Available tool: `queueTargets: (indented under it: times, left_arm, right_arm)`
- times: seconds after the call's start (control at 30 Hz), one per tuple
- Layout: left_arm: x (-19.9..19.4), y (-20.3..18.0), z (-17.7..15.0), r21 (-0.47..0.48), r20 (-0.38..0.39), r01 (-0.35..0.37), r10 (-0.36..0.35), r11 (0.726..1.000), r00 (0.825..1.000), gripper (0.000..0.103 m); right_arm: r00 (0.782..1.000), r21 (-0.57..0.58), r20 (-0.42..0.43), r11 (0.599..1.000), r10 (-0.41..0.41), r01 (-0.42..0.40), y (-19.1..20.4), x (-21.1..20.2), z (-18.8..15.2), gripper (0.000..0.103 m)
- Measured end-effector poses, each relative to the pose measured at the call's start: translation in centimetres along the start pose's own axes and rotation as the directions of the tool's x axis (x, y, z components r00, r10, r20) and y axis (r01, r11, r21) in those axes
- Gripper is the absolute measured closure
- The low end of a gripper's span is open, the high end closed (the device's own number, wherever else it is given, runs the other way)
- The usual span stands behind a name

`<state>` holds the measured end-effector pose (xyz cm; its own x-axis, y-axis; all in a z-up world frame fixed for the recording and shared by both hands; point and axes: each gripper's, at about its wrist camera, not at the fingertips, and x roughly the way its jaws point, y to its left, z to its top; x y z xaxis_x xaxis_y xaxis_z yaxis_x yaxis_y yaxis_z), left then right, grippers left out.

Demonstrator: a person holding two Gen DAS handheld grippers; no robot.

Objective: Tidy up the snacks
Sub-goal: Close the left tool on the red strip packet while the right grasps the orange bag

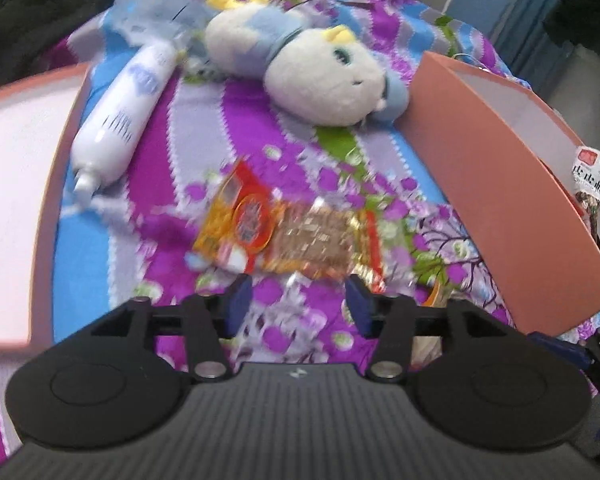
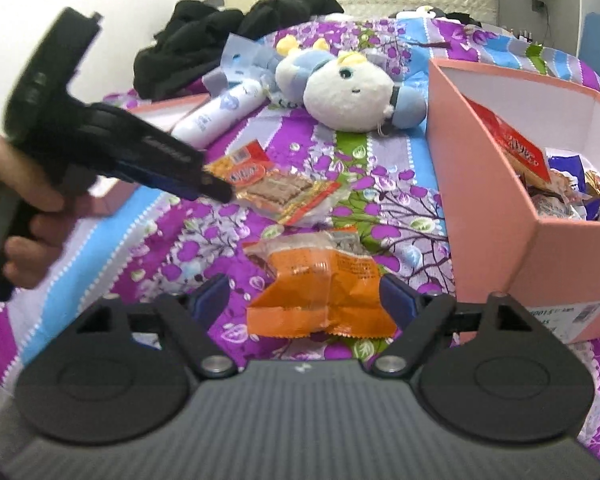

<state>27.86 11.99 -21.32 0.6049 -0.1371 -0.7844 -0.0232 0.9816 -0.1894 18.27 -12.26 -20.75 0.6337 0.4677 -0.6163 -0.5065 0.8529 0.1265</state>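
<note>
Now your left claw stands wide, empty, just short of the red-and-gold snack packet on the bed cover. Your right claw is likewise wide, its fingers either side of the orange packet; whether they touch it cannot be told. The step in hand appears to be picking up. Next, close on each packet and carry it to the pink box, which already holds snacks. The plush toy and white tube lie beyond.

Red-yellow snack packet motion-blurred, print unreadable; pink box cut by right edge.
</note>
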Motion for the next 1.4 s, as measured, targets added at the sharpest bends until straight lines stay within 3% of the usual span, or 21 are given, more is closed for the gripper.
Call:
queueTargets:
  times: [0.27,0.53,0.73,0.87,1.0,1.4]
  left_arm:
    - [3.9,-2.1,2.8,0.108,-0.012,0.002,0.000,0.994,1.000,0.028]
    - [8.2,-2.2,2.7,0.136,-0.095,-0.015,0.028,0.991,0.995,0.028]
    - [8.9,-2.8,2.5,0.149,-0.110,-0.046,0.063,0.988,0.992,0.029]
    - [8.9,-3.1,2.5,0.154,-0.116,-0.066,0.085,0.986,0.990,0.037]
    - [8.8,-3.1,2.8,0.154,-0.128,-0.072,0.092,0.985,0.987,0.047]
    - [5.9,-3.1,2.5,0.100,-0.119,-0.065,0.077,0.993,0.990,0.048]
  right_arm:
    - [1.000,-0.028,-0.024,1.000,-0.005,0.004,-0.7,1.9,0.1,0.020]
    - [0.999,-0.042,-0.049,0.999,0.006,-0.008,-1.1,3.5,0.2,0.021]
    - [0.997,-0.035,-0.080,0.999,0.023,-0.026,-1.4,4.3,-0.3,0.032]
    - [0.996,-0.046,-0.086,0.999,0.025,-0.029,-1.4,4.2,-0.3,0.038]
    - [0.996,-0.049,-0.085,0.998,0.024,-0.028,-1.4,4.0,-0.2,0.040]
    - [0.997,-0.017,-0.073,1.000,0.004,-0.005,-1.8,2.5,0.1,0.042]
